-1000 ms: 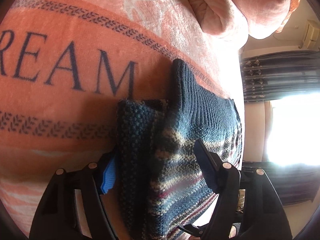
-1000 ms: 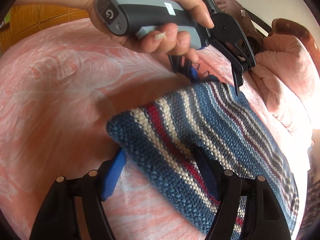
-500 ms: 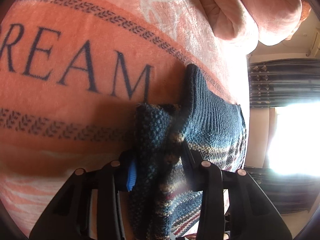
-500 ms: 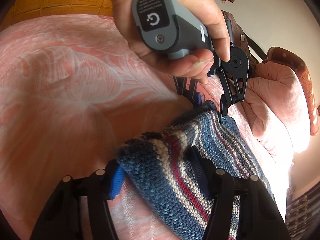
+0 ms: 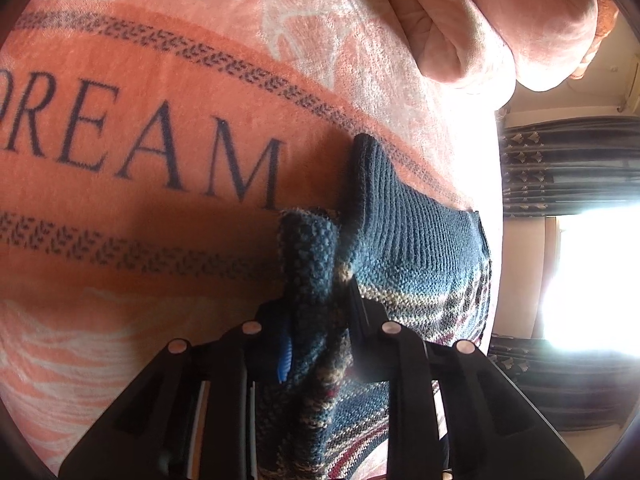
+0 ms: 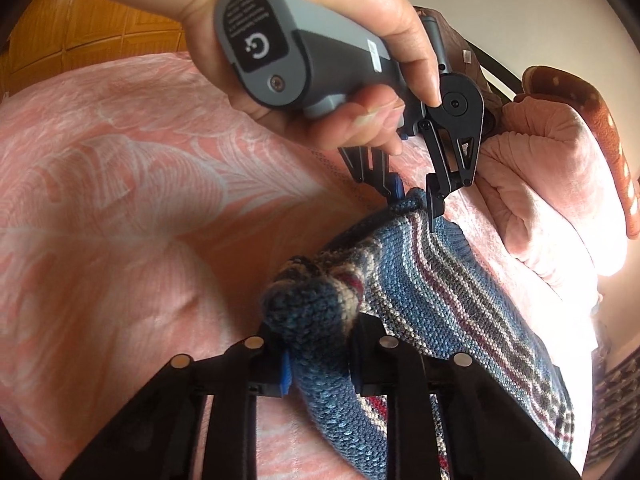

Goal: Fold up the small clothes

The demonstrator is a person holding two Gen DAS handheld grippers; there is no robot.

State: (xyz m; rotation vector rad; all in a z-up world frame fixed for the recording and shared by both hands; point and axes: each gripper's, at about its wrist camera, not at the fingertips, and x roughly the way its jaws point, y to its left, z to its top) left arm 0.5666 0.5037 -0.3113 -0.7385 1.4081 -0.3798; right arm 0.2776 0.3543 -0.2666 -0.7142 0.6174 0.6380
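Pink bed blanket [image 5: 160, 60] reads "DREAM"; pillows [image 5: 500, 20] beyond; both grippers, left [image 5: 316, 320] and right [image 6: 316, 344], fingers clamped on the knit [image 6: 440, 300].

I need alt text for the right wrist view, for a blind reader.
The right gripper pinches a bunched edge of a blue striped knit garment over a pink bedspread. Beyond, a hand holds the left gripper, shut on the far edge.

Knitted garment [image 6: 448, 304] on the blanket [image 5: 120, 280] — one edge bunch between the right gripper [image 6: 318, 354] fingers, another between the left gripper [image 5: 316, 320] fingers — pillows [image 6: 560, 208] behind it.
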